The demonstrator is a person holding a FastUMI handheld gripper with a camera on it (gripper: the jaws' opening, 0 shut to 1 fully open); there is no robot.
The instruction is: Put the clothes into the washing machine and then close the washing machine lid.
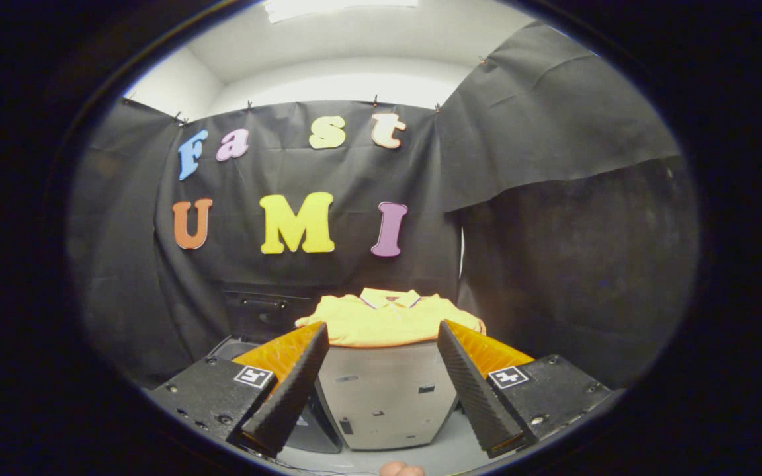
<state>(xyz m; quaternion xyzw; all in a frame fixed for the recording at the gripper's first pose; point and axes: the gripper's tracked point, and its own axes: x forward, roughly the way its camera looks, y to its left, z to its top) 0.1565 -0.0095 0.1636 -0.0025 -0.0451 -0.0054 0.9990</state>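
A yellow collared shirt (pixel 386 318) lies folded on top of a grey box-like stand (pixel 384 396), just ahead of my fingers. My gripper (pixel 383 340) is open, its two fingers spread wide with nothing between them, and the shirt's front edge shows in the gap beyond the tips. A dark machine body (pixel 263 314) with a handle stands behind and to the left of the shirt, partly hidden by the left finger.
Black cloth hangs as the booth wall behind and on both sides. A pale floor (pixel 434 456) shows under the stand. A fingertip of a person's hand (pixel 401 470) peeks up below the stand.
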